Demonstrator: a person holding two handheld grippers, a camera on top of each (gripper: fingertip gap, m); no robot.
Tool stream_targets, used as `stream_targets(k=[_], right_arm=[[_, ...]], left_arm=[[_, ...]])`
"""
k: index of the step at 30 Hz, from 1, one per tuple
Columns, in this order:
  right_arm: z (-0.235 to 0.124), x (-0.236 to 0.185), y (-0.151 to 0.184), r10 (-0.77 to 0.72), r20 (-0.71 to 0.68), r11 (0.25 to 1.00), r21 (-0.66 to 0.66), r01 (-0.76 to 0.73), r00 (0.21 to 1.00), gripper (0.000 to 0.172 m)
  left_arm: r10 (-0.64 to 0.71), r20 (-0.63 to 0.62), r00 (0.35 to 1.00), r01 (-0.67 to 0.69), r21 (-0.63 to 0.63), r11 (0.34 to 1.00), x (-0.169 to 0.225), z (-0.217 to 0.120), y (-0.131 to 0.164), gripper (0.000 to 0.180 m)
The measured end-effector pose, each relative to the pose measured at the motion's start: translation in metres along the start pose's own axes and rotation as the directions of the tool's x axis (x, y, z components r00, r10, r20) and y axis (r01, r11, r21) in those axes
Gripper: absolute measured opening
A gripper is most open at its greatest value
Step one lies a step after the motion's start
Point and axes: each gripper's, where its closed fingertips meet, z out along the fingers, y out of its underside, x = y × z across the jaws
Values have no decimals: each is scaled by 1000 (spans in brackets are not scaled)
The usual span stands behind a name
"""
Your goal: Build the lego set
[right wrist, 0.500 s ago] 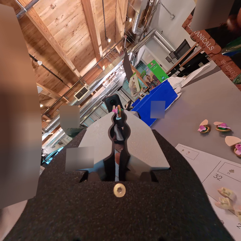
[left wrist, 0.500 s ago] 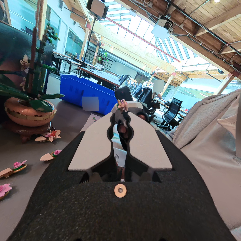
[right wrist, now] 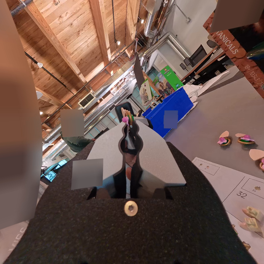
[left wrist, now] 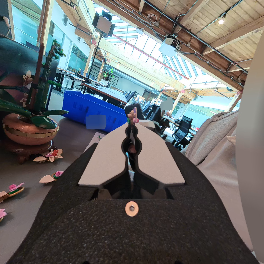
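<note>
My left gripper (left wrist: 132,125) is shut on a small toy-brick flower piece (left wrist: 133,115) with tan, lavender, pink and green parts, held in the air above the grey table (left wrist: 68,135). My right gripper (right wrist: 130,125) faces it and is shut on the same flower piece (right wrist: 127,117), where a gold ring, a green part and a pink blossom show. The right gripper's white fingers (left wrist: 147,122) show just behind the piece in the left wrist view. The left gripper's white finger (right wrist: 142,120) shows behind it in the right wrist view.
A brick-built orchid in a pink pot (left wrist: 28,128) stands at the left. A blue bin (left wrist: 88,108) sits behind. Loose flower pieces (left wrist: 50,156) (right wrist: 224,140) lie on the table. An instruction sheet (right wrist: 228,185) carries tan pieces (right wrist: 252,217). A grey sleeve (left wrist: 214,142) is at the right. Left and right tips are no more than a few centimetres apart.
My left gripper's jaws have closed from a clear gap onto the flower piece. My right gripper has kept its hold and barely moved.
</note>
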Motion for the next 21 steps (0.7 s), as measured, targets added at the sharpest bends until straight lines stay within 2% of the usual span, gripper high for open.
stream_targets(k=[6, 13, 16, 21], right_arm=[[1, -3, 1, -92, -21, 995, -41, 91, 996, 7], [-12, 7, 2, -184, -86, 979, -109, 174, 979, 8], [-21, 18, 13, -322, -129, 928, -237, 286, 938, 9], [-35, 33, 37, -506, -122, 784, -477, 396, 854, 13]], left_arm=[[-67, -33, 997, 67, 2, 998, 2, -2, 0, 3], [-100, 44, 994, 103, -67, 992, -10, -12, 7, 2], [-109, 71, 992, 115, -91, 989, -15, -17, 10, 2], [-127, 94, 987, 138, -118, 983, -19, -20, 14, 2]])
